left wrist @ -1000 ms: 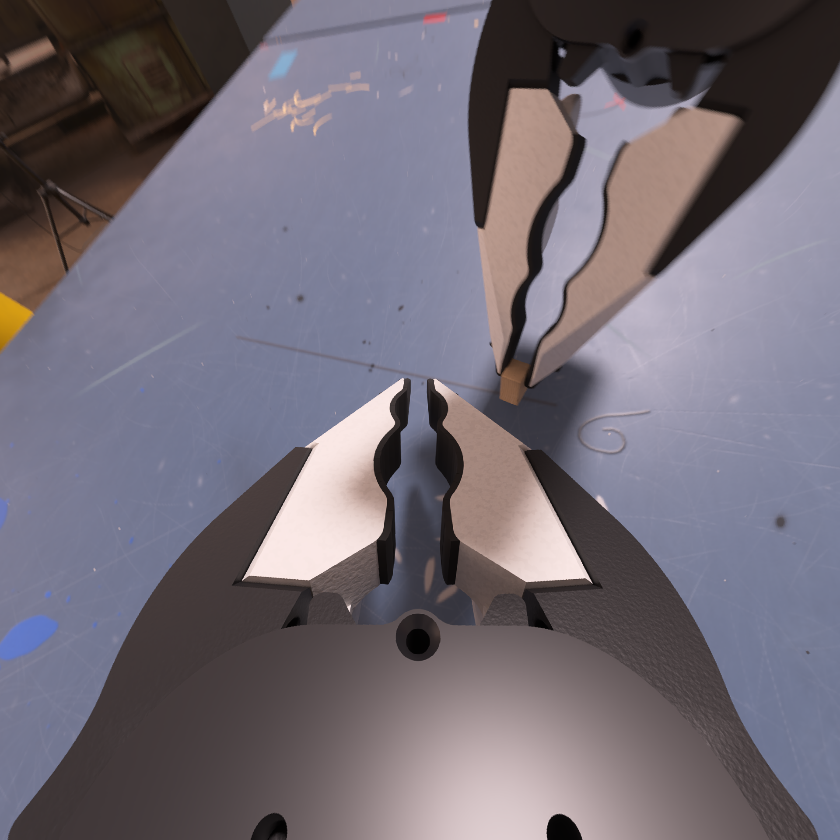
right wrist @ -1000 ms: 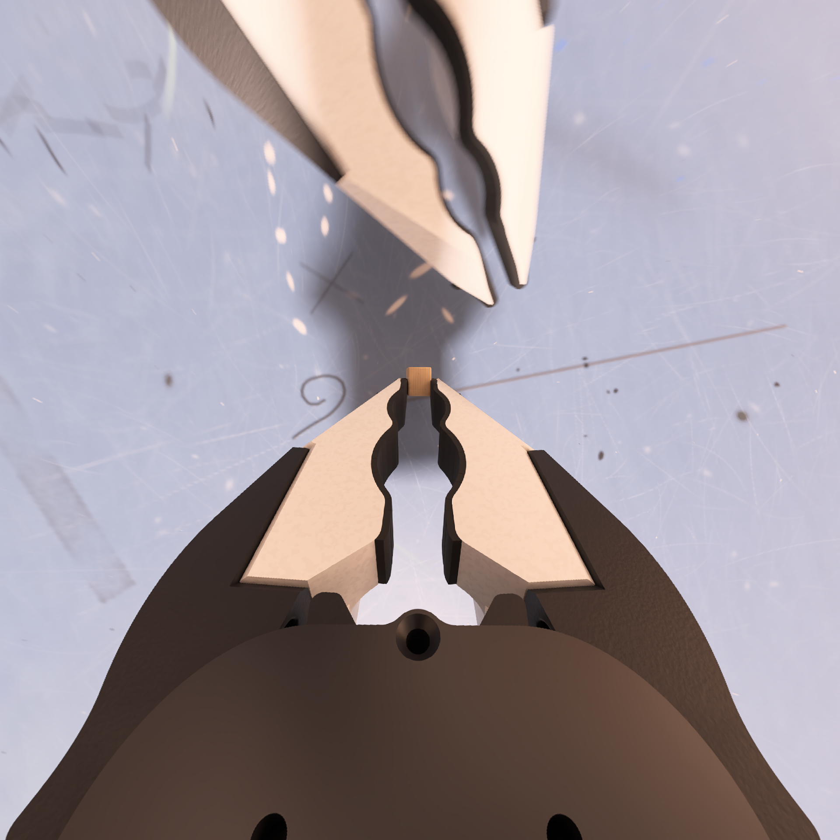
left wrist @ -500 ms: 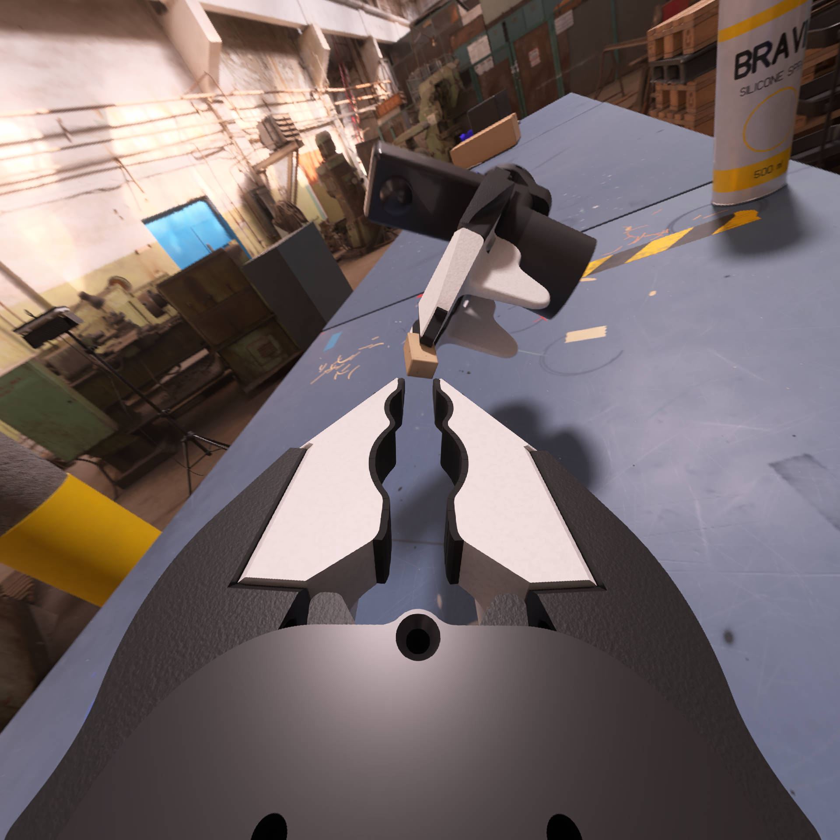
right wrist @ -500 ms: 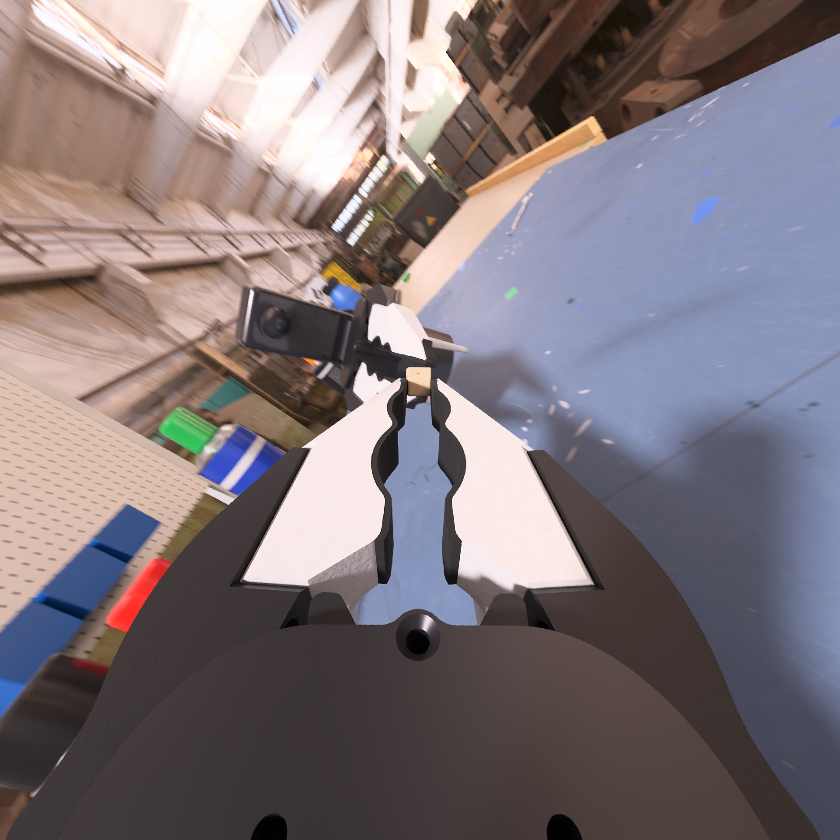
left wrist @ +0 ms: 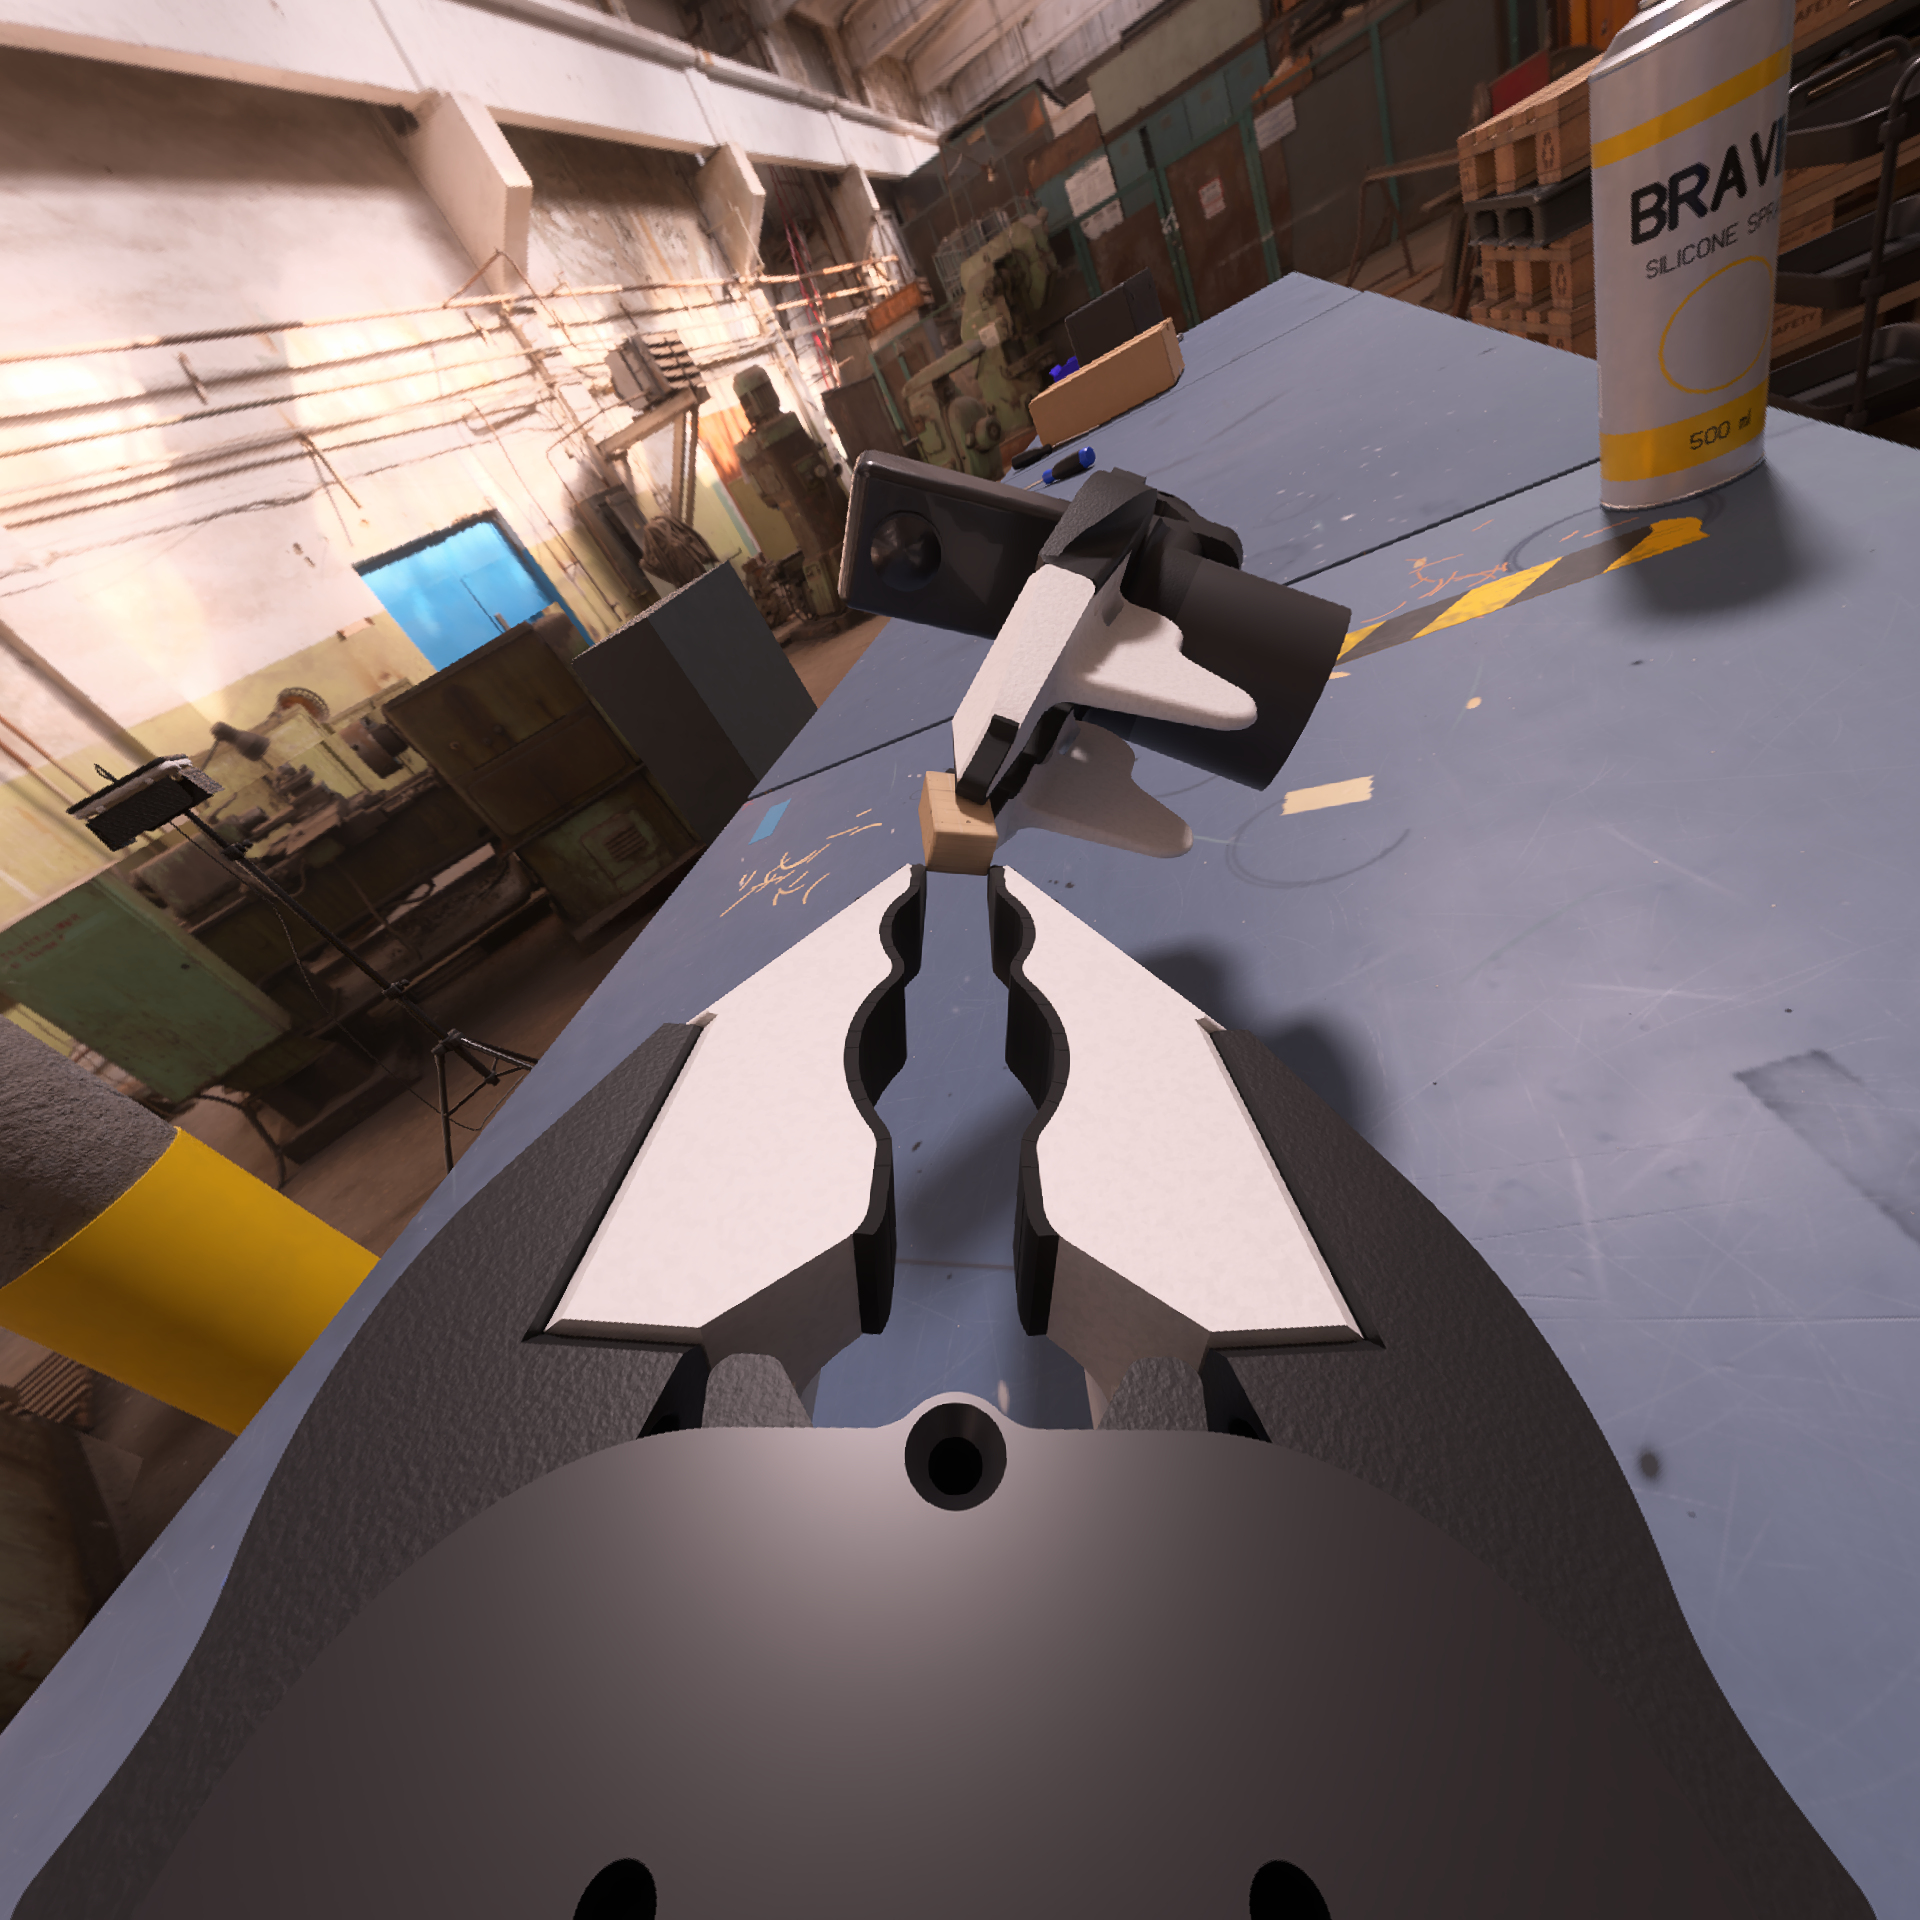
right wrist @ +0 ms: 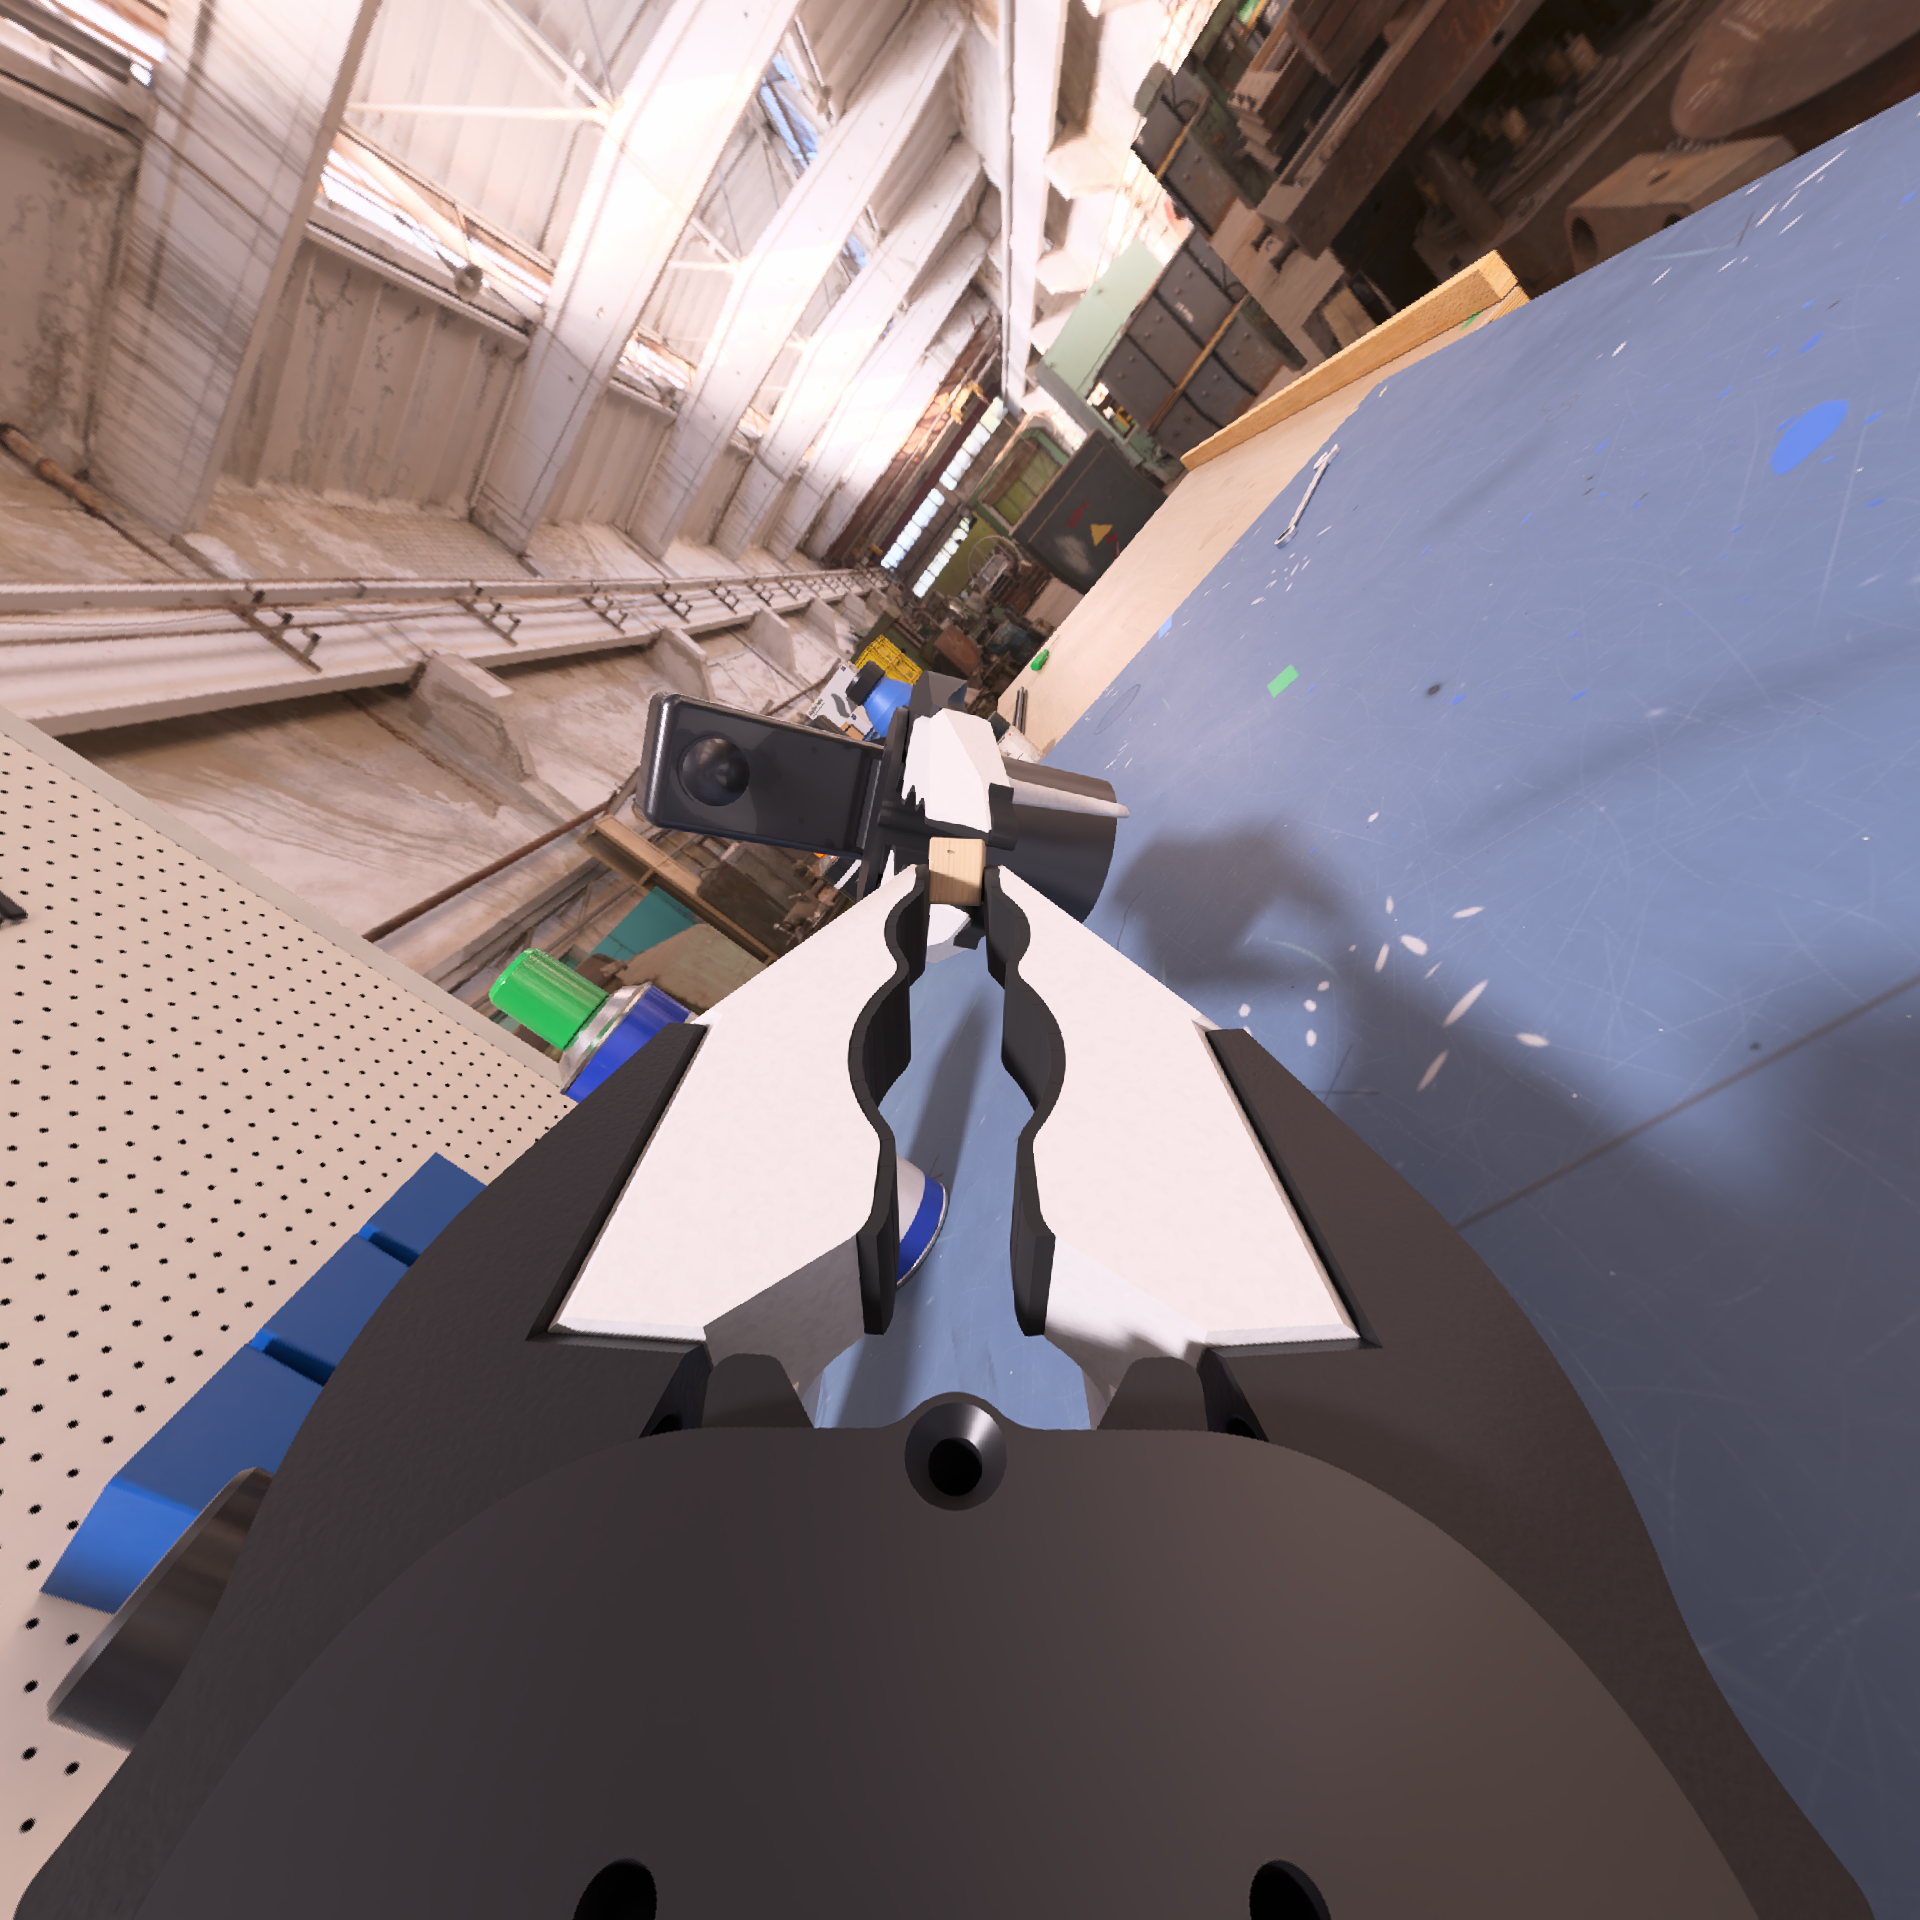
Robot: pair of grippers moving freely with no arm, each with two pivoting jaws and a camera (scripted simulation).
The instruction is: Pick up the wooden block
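Observation:
The small wooden block is pinched between the fingertips of my right gripper, which holds it in the air above the blue table. In the left wrist view the block hangs from the right gripper just beyond my left gripper. The left jaws stand narrowly apart, about a block's width, with their tips at the block's lower edge. I cannot tell whether they touch it. In the right wrist view the left gripper faces me from just behind the block.
A tall spray can stands at the far right by yellow-black tape. A cardboard box and a screwdriver lie farther back. The table's edge runs along the left. A pegboard, blue bins and a green-capped can flank the right gripper.
My right gripper has lifted the block off the table and tilted level. My left gripper has risen too, opened slightly, and the block now sits closer to its tips.

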